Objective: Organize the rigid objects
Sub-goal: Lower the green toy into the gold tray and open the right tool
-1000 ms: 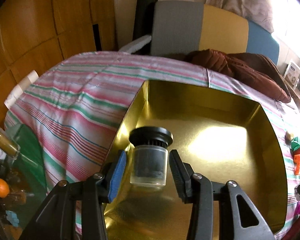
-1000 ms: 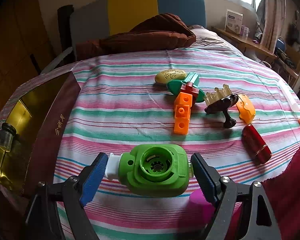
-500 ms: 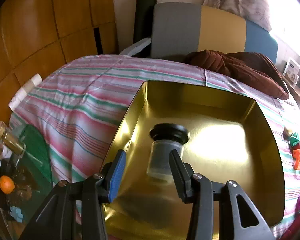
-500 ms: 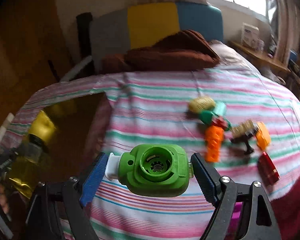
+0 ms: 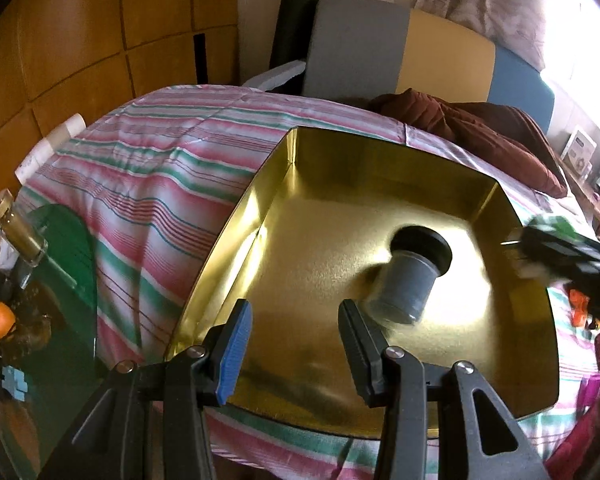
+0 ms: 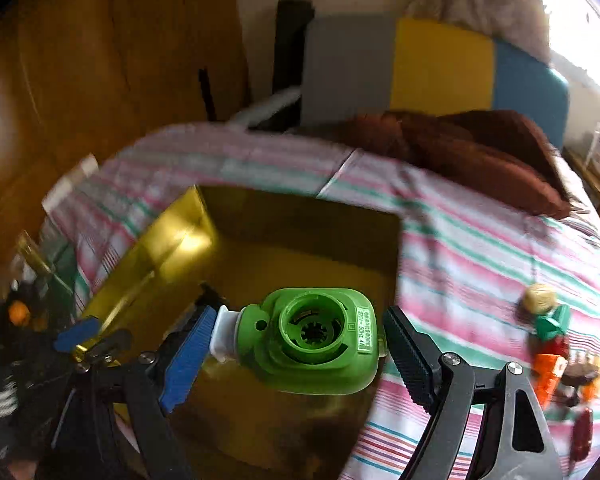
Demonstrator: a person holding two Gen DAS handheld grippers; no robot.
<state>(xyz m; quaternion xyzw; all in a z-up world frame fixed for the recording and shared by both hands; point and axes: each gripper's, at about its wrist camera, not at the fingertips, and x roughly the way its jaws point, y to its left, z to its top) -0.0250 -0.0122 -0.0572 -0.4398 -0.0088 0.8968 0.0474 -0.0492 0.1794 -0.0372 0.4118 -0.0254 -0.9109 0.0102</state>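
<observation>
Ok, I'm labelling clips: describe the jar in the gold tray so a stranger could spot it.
On the striped bedspread sits a gold tray. The jar lies tipped inside, just beyond the open left gripper. Its wide black cap and greyish see-through body mark it: nothing else is in the tray.

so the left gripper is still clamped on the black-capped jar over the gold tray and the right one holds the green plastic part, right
Not quite. In the left wrist view the left gripper is open with nothing between its fingers; the black-capped jar lies tipped inside the gold tray. The rest holds: the right wrist view shows the right gripper holding the green plastic part.
</observation>
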